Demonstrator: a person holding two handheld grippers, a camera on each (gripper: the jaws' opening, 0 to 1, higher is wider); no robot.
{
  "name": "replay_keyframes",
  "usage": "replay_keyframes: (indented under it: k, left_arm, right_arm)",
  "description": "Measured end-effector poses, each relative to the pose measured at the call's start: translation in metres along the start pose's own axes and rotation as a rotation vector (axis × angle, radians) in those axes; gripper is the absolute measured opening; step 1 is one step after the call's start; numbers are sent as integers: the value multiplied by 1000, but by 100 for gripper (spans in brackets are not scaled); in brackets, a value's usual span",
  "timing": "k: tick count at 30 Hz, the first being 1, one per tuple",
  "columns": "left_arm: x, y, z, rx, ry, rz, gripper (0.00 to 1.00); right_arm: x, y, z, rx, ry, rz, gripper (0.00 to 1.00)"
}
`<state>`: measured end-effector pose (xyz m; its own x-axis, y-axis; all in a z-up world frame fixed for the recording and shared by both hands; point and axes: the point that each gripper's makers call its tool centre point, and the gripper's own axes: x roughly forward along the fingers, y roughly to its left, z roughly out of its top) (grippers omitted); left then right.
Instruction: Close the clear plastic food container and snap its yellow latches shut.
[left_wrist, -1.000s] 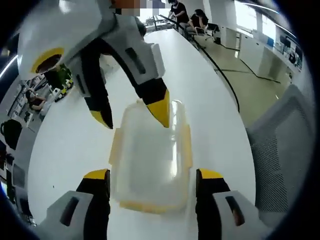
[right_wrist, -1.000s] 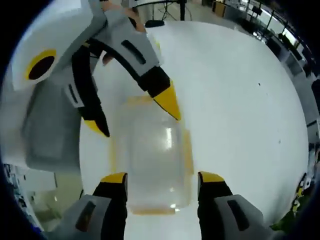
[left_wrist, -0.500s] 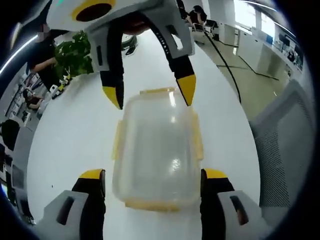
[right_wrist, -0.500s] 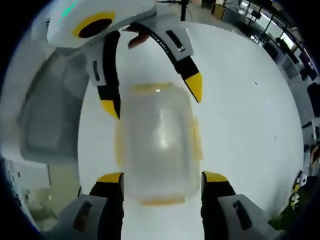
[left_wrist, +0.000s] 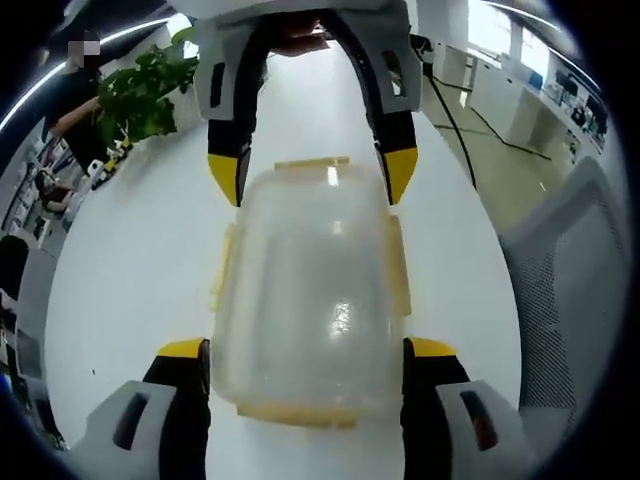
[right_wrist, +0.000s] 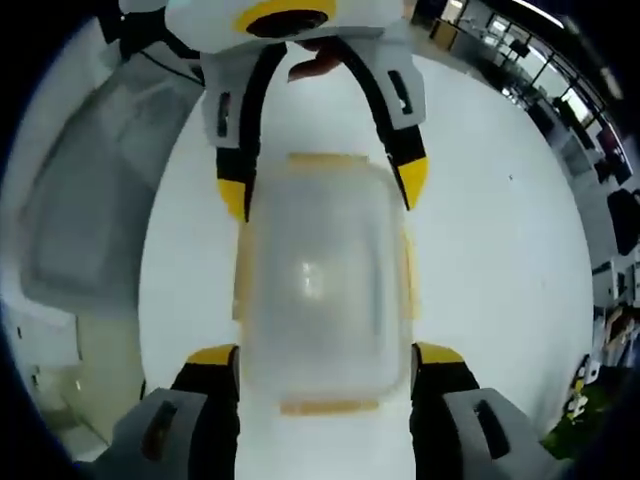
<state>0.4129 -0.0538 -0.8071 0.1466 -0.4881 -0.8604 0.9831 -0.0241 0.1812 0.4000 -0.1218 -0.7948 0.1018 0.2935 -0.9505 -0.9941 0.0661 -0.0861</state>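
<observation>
The clear plastic container lies on the white table with its lid on. Its yellow latches stick out along the sides and ends. My left gripper is open, its yellow-tipped jaws flanking the container's near end. My right gripper comes in from the far end, also open, a jaw at each corner. The right gripper view shows the same from the other side: the container, my right gripper astride one end, my left gripper at the other. Whether any jaw touches the box is unclear.
A grey mesh chair stands off the table's right edge; the chair also appears at the left of the right gripper view. A potted plant and a black cable lie beyond. People sit in the background.
Both grippers have swung round to face each other squarely along the container and moved closer over it. The opposite gripper, earlier tilted in from the left, now sits centred at the far end.
</observation>
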Motion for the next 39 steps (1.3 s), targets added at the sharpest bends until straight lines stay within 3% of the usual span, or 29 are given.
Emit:
replay_keyframes:
  k: [18,23,25,39]
  left_arm:
    - [1,0,-1,1,5,-9,78]
    - [1,-1,-2,2,3,-10,78]
    - [1,0,-2,5,2,-11,78]
    - [-1,-1,-4,4,9,-9,78]
  right_arm:
    - [4,-1,0,-39,5,-8,67]
    - [8,-5,-5,0,12,-3,72]
    - [12,-3,-7,-35,28,8,73]
    - [13,-2,-3,-31,43,9,73]
